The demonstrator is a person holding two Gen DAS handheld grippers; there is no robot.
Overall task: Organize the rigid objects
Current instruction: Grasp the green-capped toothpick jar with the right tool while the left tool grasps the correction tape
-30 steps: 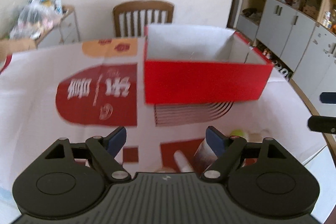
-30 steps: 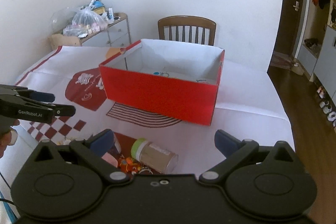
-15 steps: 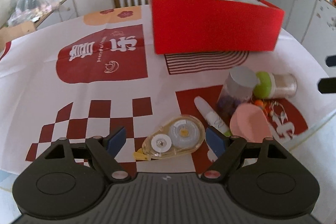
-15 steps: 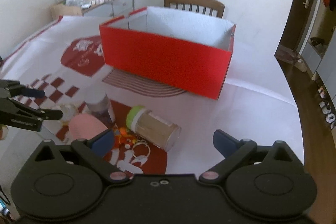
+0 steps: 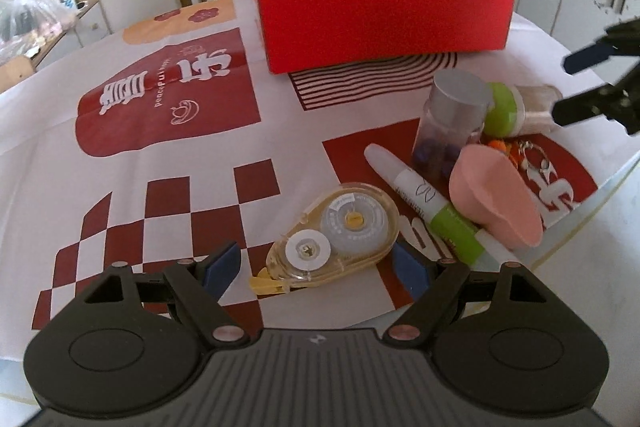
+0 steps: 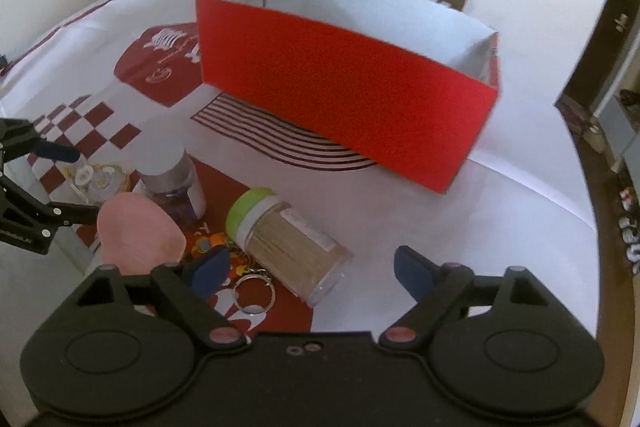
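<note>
Both lowered, left gripper (image 5: 318, 269) jaws wide, perhaps brushing tape dispenser (image 5: 336, 237)

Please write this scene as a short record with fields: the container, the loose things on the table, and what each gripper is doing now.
container: open red cardboard box, upright on the patterned tablecloth
loose items: clear teardrop correction-tape dispenser; white marker with green band; pink plastic scoop; clear grey-lidded jar; green-lidded toothpick jar on its side; keyring
left gripper: jaws open around the tape dispenser, no grip
right gripper: jaws closing, toothpick jar between them, not gripped
</note>
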